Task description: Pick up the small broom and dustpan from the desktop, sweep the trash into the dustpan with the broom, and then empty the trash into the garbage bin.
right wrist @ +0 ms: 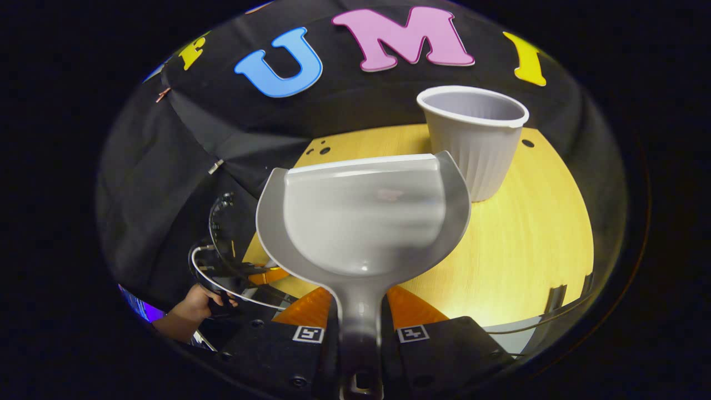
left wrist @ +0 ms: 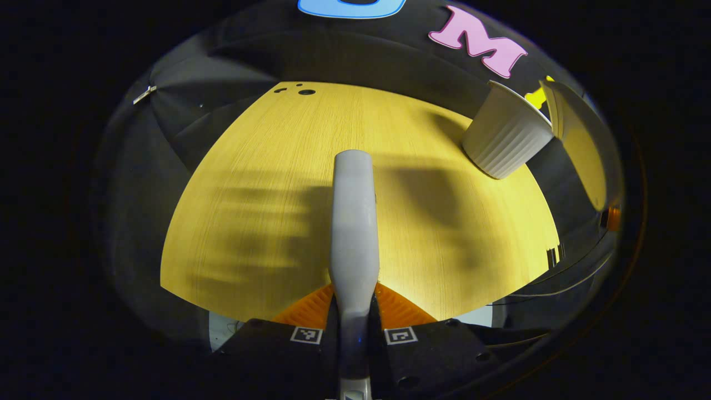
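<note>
One dustpan (right wrist: 364, 222) sits at the centre of the right gripper view, its scoop open toward the camera and lifted above the table (right wrist: 533, 250). Its handle runs down to the bottom middle of the frame, where the right gripper (right wrist: 360, 328) is clenched on it, a finger pressed against each side.

One broom (left wrist: 353, 222) shows in the left gripper view as a pale handle rising from the bottom middle to the centre of the frame; its bristles cannot be seen. The left gripper (left wrist: 353, 328) is clamped on it in the same way, both fingers tight against the handle with no gap.

One ribbed garbage bin (right wrist: 475, 139) stands upright on the table in the upper right of the right gripper view, just behind the dustpan's right edge. It appears again in the upper right of the left gripper view (left wrist: 505, 130), tilted by the lens.

In the lower left of the right gripper view, a hand (right wrist: 191, 305) holds the other gripper, with looped cables above it.

Each gripper carries two small square black-and-white markers (left wrist: 306, 334) near the fingers. No readable brand or label shows on the broom, dustpan or bin.

No trash can be made out on the wood-grain tabletop or in the scoop.
</note>
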A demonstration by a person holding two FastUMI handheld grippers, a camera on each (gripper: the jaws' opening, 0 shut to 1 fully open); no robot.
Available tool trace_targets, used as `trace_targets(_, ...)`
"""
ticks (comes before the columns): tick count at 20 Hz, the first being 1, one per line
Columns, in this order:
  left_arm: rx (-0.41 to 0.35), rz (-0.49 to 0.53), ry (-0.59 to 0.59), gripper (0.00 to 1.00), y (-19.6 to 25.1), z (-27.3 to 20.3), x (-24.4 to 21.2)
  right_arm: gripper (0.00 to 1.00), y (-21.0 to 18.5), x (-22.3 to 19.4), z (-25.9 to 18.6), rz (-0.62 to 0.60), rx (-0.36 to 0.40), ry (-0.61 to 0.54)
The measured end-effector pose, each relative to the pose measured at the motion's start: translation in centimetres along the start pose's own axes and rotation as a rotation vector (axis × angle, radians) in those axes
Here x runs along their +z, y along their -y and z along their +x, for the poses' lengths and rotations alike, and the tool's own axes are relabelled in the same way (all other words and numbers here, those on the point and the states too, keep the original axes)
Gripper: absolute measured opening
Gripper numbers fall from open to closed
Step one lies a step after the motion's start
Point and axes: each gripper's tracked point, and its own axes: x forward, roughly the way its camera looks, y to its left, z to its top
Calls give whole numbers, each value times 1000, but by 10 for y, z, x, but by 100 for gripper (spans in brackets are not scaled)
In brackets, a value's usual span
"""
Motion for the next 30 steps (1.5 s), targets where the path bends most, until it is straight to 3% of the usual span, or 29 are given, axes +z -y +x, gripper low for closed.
trace_targets(6,47,19,-45,26,-6,25,12,33,37,-31,84,-36,-104,-78)
trace_targets(12,124,102,-63,27,-5,52,30,33,80,-55,149,-84,-229,-140)
trace_targets(22,197,171,-108,30,6,62,28,34,61,-67,196,-85,-204,-169)
trace_targets(25,216,169,-107,26,6,61,29,37,60,-67,194,-87,-205,-174)
trace_targets(27,217,164,-92,27,9,57,29,45,53,-66,194,-61,-181,-167)
trace_targets(29,193,167,-62,35,18,47,37,66,42,-60,188,-30,-132,-154)
trace_targets(30,185,173,-48,50,21,41,38,78,40,-56,185,-23,-129,-135)
